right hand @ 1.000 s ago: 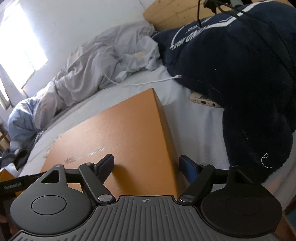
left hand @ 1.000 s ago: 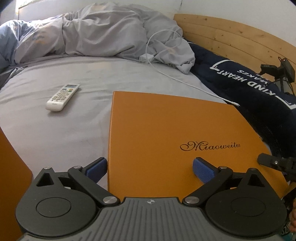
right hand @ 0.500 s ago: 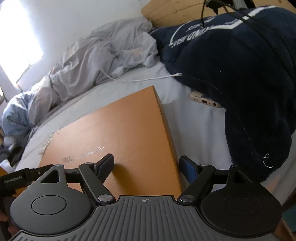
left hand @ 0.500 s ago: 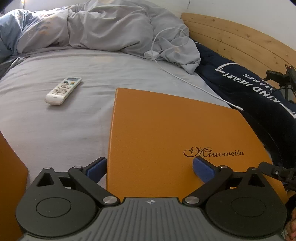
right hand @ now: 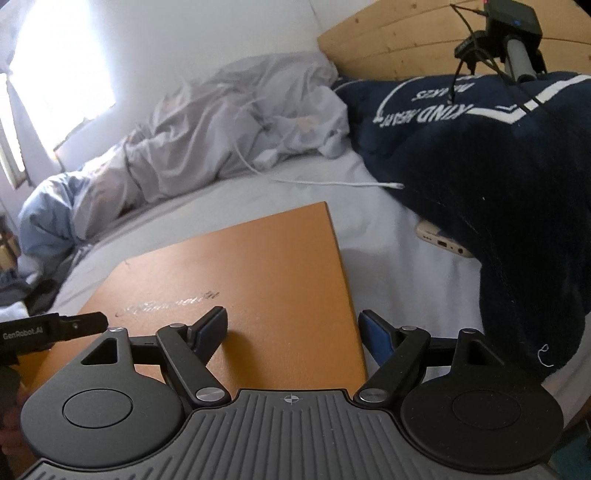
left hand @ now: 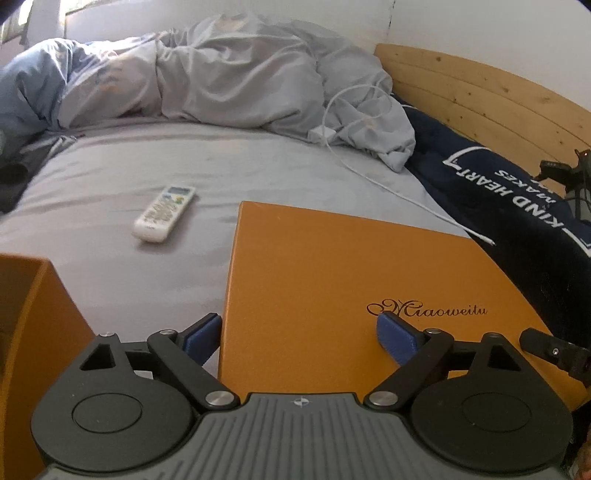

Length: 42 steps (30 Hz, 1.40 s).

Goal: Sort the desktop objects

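Note:
A flat orange box lid [left hand: 354, 291] marked "Miaoweitu" lies on the grey bed; it also shows in the right wrist view [right hand: 236, 273]. My left gripper [left hand: 301, 334] is open, its jaws astride the lid's near left corner. My right gripper [right hand: 291, 330] is open, astride the lid's near right corner. A white remote control [left hand: 164, 213] lies on the sheet left of the lid. A white charging cable [left hand: 388, 184] runs along the bed, and its end [right hand: 332, 182] shows in the right wrist view. A beige phone [right hand: 441, 242] lies partly under the navy blanket.
An open orange box [left hand: 33, 317] stands at the near left. A navy blanket [right hand: 487, 166] fills the right side. A crumpled grey duvet [left hand: 221, 77] lies at the back. A wooden headboard [left hand: 480, 96] and a camera on a stand [right hand: 513, 22] are at the right.
Both wrist views have shifted a little; the left view now shows more of the orange box at the left. The lid and remote lie where they were. Both grippers stay open.

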Each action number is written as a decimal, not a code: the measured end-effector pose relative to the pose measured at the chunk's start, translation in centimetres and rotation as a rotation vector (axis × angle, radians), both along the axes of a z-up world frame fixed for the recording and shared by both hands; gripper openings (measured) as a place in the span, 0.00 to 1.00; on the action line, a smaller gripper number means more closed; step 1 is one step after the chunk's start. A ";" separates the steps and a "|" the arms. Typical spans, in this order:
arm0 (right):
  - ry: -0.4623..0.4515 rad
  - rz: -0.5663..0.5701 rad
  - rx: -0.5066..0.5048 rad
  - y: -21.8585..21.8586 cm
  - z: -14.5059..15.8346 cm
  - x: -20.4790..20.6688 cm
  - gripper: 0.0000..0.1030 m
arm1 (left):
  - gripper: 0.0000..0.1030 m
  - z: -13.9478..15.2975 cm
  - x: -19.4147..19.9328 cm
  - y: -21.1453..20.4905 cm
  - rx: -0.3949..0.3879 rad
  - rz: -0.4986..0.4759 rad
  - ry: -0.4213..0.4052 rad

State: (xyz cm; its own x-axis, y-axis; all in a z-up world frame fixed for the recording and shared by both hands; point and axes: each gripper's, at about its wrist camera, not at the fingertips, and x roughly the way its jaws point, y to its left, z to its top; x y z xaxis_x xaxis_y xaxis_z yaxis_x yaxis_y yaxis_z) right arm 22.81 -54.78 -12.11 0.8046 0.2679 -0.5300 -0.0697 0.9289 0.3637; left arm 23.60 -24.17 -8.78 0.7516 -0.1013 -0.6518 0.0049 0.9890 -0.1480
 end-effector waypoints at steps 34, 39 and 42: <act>-0.261 0.279 0.115 16.3 12.6 -7.2 0.78 | 0.89 14.6 -12.8 13.7 0.162 0.150 -0.274; -0.257 0.317 0.085 20.3 14.4 -9.8 0.78 | 0.89 15.2 -15.7 17.0 0.134 0.176 -0.264; -0.238 0.329 0.071 22.6 14.7 -11.5 0.78 | 0.89 15.2 -17.0 18.9 0.122 0.189 -0.257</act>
State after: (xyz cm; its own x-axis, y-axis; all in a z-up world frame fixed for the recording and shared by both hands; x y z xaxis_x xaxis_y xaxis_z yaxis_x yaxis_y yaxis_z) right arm 11.34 -32.22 2.56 0.7675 0.5607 -0.3107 -0.4489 0.8161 0.3640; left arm 6.57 -5.25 6.42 0.8907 0.1225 -0.4378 -0.1585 0.9863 -0.0466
